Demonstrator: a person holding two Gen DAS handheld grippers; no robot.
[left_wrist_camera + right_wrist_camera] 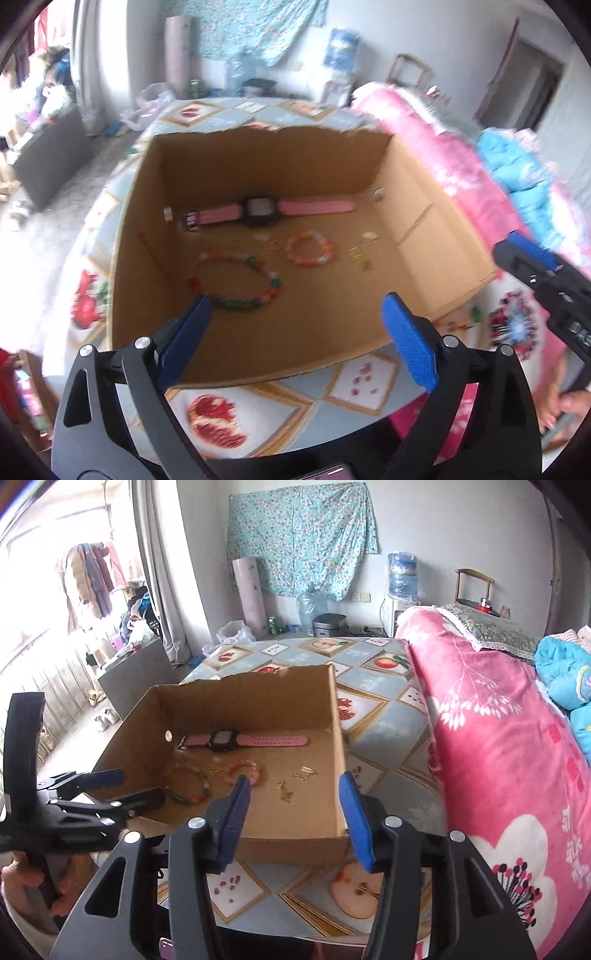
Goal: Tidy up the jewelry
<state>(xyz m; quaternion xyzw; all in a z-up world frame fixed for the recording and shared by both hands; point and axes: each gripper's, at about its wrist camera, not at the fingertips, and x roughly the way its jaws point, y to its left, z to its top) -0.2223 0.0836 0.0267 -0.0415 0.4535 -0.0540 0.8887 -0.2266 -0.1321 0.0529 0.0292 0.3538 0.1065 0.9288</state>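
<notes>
Centrally, we see a cardboard box (424, 236) holding a pink watch (258, 212) and bead bracelets; our left claw (295, 332) and right claw (295, 812) both gape empty at lower frame.

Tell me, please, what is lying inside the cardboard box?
Inside the cardboard box: a pink-strapped watch, a multicoloured bead bracelet, an orange bead bracelet and small gold pieces. Its near floor is hidden.
</notes>
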